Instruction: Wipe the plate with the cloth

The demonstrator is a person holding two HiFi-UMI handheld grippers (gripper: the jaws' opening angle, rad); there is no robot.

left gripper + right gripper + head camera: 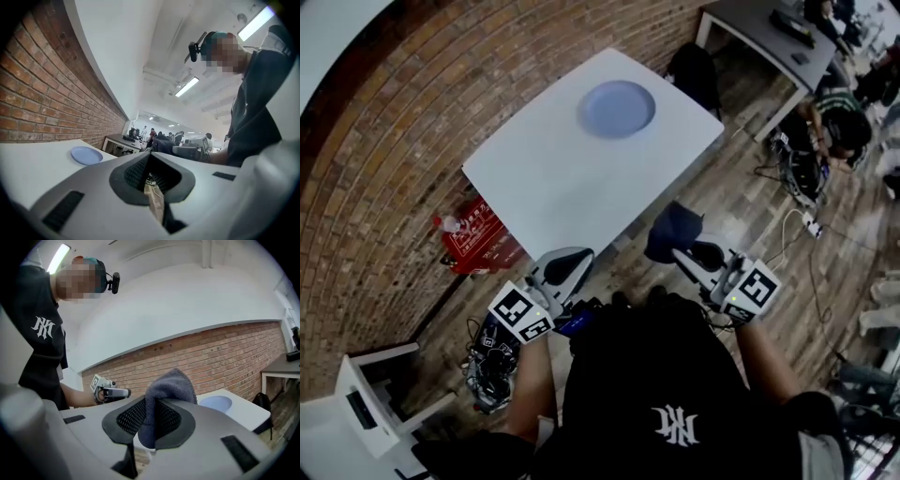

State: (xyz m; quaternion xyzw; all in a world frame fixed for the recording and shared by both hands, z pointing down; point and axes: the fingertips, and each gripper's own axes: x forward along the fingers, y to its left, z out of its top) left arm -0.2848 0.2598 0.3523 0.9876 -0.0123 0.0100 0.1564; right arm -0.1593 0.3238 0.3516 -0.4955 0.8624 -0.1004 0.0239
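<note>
Pinching a bunched dark blue cloth [671, 231] between the jaws of the right gripper [690, 252], and holding the left gripper [566, 264] alongside with its 2 jaws closed and empty. Facing a white table [546, 184], with 1 pale blue plate [617, 109] lying well beyond both grippers, near its far edge.

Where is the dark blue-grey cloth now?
Head view: the dark blue-grey cloth is pinched in the right gripper, just off the near right edge of the white table, far from the round light-blue plate.
</note>
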